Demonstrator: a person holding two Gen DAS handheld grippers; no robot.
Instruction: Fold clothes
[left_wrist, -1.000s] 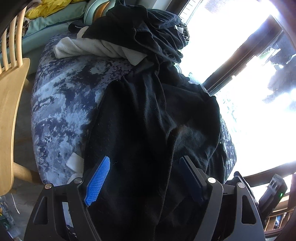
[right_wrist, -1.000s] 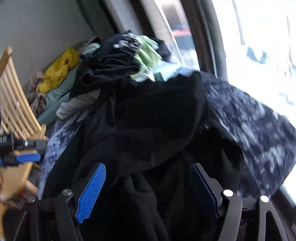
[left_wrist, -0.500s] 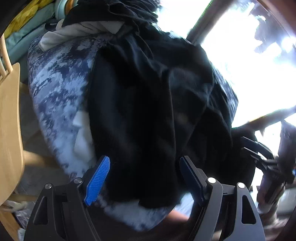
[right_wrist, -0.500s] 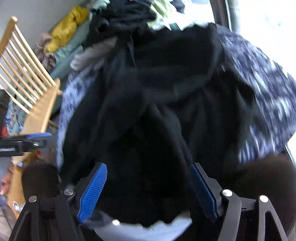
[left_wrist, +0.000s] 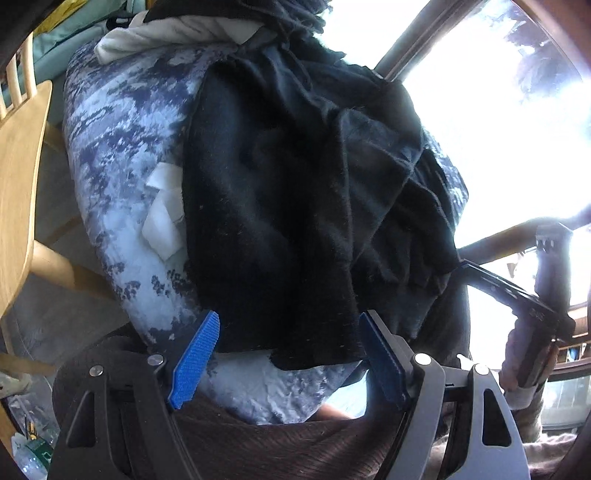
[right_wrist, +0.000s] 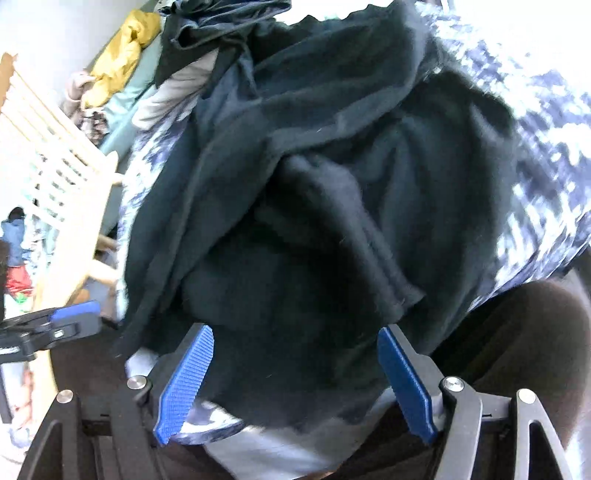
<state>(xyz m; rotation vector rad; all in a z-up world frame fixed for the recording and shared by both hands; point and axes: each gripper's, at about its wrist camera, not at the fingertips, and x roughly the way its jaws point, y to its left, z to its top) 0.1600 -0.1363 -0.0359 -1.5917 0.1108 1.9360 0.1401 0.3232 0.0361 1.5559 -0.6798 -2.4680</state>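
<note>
Fabric is what matters here: a crumpled black fleecy garment (left_wrist: 295, 206) is lying draped over a blue-and-white mottled cushion (left_wrist: 122, 155), soft, light and likely to sag, so its near hem looks the best place to pinch. The left gripper (left_wrist: 290, 354) is hovering spread, hem just ahead between its fingers. The right gripper (right_wrist: 295, 376) is likewise spread, holding nothing, over the garment's near edge.
</note>
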